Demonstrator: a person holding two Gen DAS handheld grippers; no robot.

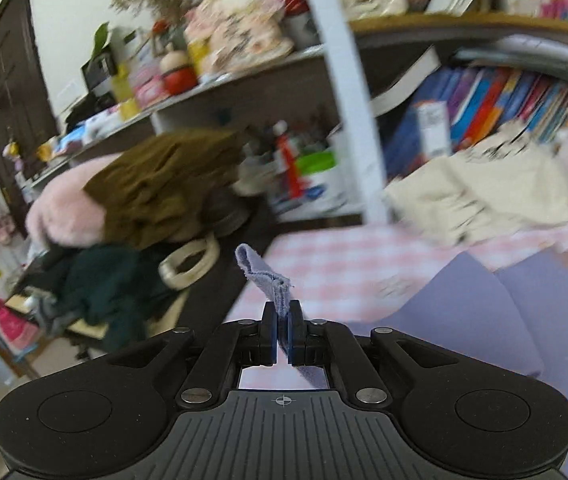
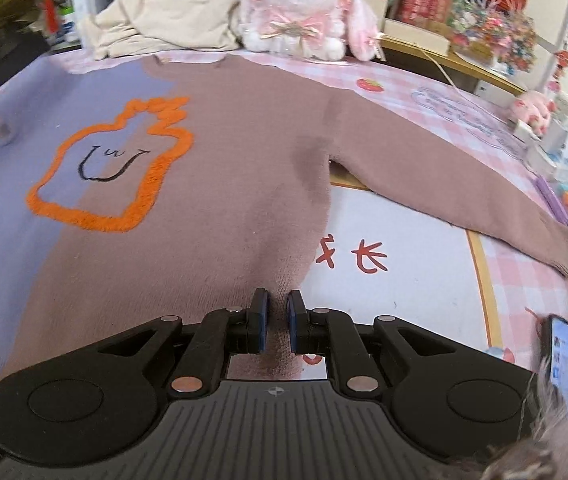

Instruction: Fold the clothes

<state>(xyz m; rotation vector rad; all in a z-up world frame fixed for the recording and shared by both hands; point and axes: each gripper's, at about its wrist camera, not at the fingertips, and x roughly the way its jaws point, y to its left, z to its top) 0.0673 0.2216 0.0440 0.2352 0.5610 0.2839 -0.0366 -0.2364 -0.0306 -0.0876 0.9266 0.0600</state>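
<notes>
The left claw (image 1: 283,322) is clamped on a thin lavender edge of the sweater (image 1: 484,320), with a frayed strip of it sticking up and away past the pads, above the pink-checked bench (image 1: 324,268). This claw points slightly downward toward the cluttered shelves (image 1: 244,76); its view is blurred. The right claw (image 2: 277,314) is nearly closed and pinches the mauve knit at the sweater's (image 2: 224,168) near hem, tilted steeply down at the bench (image 2: 404,216). The sweater lies flat on the bench, its long axis running from near hem to far neckline, lavender half on the left, mauve half on the right. The mauve sleeve (image 2: 464,184) stretches out to the right. A plush rabbit (image 2: 300,4) sits at the far edge.
</notes>
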